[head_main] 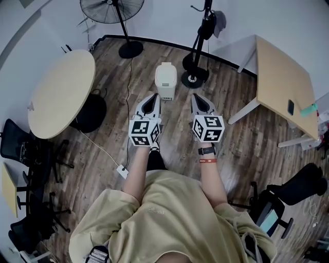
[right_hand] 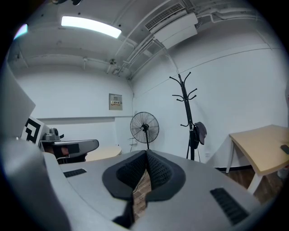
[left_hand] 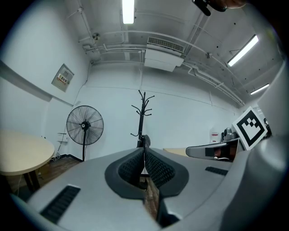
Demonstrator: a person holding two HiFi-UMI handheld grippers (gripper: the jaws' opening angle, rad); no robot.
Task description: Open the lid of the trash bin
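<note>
A small white trash bin (head_main: 166, 79) with its lid down stands on the wooden floor in the head view, straight ahead of me. My left gripper (head_main: 153, 98) hovers just short of the bin's near left side, jaws shut and empty. My right gripper (head_main: 198, 97) is held level with it, to the bin's right, also shut on nothing. The bin does not show in either gripper view; the left gripper (left_hand: 144, 151) and right gripper (right_hand: 146, 154) both point up at the far wall, tips pressed together.
A standing fan (head_main: 114, 10) and a coat stand (head_main: 198, 51) flank the bin behind it. A round table (head_main: 59, 92) is at left, a rectangular desk (head_main: 282, 77) at right. A cable and socket (head_main: 122, 170) lie on the floor. Office chairs (head_main: 288, 198) stand nearby.
</note>
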